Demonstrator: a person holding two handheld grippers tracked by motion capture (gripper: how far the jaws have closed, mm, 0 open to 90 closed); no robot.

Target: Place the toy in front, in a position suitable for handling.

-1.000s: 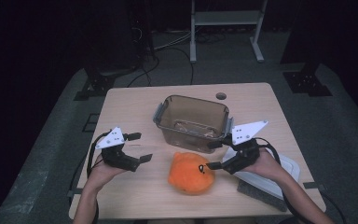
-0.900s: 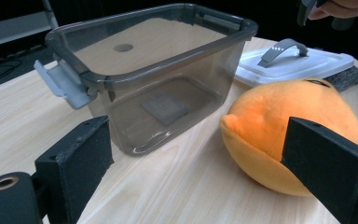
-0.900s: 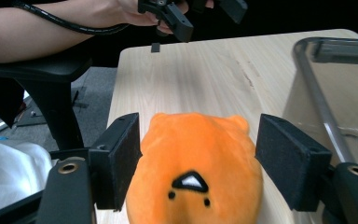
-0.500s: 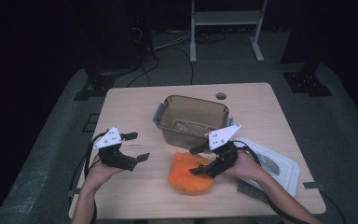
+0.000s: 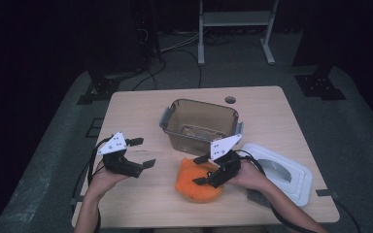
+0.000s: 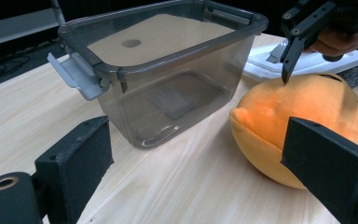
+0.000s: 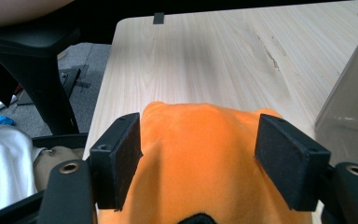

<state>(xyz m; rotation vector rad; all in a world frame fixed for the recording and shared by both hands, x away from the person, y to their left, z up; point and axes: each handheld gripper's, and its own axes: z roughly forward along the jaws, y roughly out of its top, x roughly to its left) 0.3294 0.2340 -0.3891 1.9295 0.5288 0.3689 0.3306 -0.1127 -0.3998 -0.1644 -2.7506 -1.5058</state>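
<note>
The right gripper (image 5: 203, 170) reaches in from the right, tilted down over the orange plush (image 5: 197, 182), its jaws spread to either side of the toy's top without pinching it. The plush lies on the table (image 5: 281, 121) just in front of the bin (image 5: 199, 124). The left gripper (image 5: 141, 153) hovers well to the left, jaws spread, pointing right.

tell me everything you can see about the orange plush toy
The orange plush toy is a rounded, soft, fuzzy lump with a stitched seam and a small black patch on top. It lies on the wooden table near its front edge, just in front of the clear plastic bin, apart from it. The right gripper sits over it with open jaws either side of the plush, not yet squeezing.
</note>
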